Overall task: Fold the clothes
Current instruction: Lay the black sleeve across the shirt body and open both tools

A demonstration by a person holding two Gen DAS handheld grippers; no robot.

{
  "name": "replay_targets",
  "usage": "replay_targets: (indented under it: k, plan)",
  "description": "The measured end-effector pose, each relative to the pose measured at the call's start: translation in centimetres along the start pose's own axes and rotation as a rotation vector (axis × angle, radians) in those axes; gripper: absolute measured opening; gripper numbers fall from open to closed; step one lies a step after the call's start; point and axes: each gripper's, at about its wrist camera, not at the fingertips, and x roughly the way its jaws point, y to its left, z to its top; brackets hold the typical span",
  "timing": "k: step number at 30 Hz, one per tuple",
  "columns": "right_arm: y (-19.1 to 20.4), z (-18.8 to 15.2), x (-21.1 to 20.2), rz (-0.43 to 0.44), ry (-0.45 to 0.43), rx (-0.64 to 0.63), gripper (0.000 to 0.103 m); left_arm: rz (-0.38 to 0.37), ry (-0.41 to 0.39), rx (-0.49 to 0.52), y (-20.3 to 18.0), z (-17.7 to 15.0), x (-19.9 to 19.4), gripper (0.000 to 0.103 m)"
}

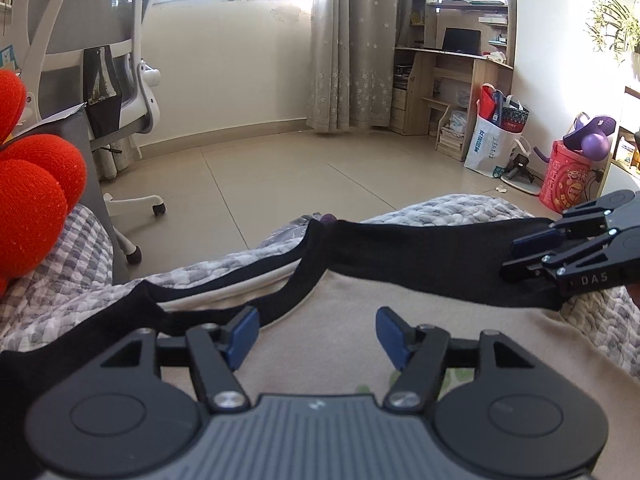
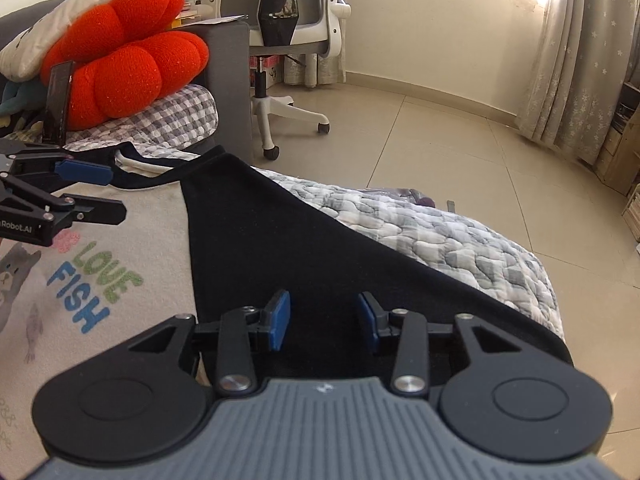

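A beige T-shirt (image 1: 340, 300) with black sleeves and a black collar lies face up on a quilted bedspread (image 2: 440, 232). Its front print reads "LOVE FISH" (image 2: 92, 284). My left gripper (image 1: 316, 332) hovers open just above the beige chest near the collar (image 1: 288, 292), with nothing between its blue pads. It also shows at the left edge of the right wrist view as the left gripper (image 2: 108, 192), open. My right gripper (image 2: 322, 316) stands open over the black sleeve (image 2: 280, 240), pads apart from the cloth. In the left wrist view the right gripper (image 1: 516, 256) sits at the sleeve's end.
A red knotted cushion (image 2: 128, 60) lies at the head of the bed, left of the shirt. A white office chair (image 2: 288, 20) stands beyond the bed's edge on the tiled floor (image 1: 280, 168). A wooden desk shelf (image 1: 452, 72) and bags (image 1: 496, 136) are by the far wall.
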Motion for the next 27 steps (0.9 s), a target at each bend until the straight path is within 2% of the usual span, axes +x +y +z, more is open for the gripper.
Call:
replay_targets:
  k: [5,9,14,19,22,27]
  plan:
    - [-1.4,-1.5,-1.9,-0.073,0.032,0.042,0.043,0.001,0.042,0.0,2.7,-3.5,-2.8,0.071]
    - [-1.9,-2.7,-3.7,-0.131,0.065,0.071,0.043,0.02,0.033,-0.034,4.2,-5.7,-5.7,0.075]
    - [-1.3,-3.7,-6.1,-0.189,0.105,0.06,0.044,0.075,0.064,-0.029,4.8,-7.1,-9.0,0.076]
    - [-0.5,-3.9,-8.5,-0.194,0.093,0.103,0.049,0.129,0.088,0.024,3.8,-7.7,-11.5,0.076]
    - [-0.2,-3.8,-9.5,-0.171,0.083,0.149,0.05,0.12,0.065,0.041,2.7,-7.5,-12.9,0.077]
    - [1.0,-4.1,-10.4,-0.157,0.085,0.171,0.052,0.043,0.019,0.048,0.2,-8.1,-14.3,0.078]
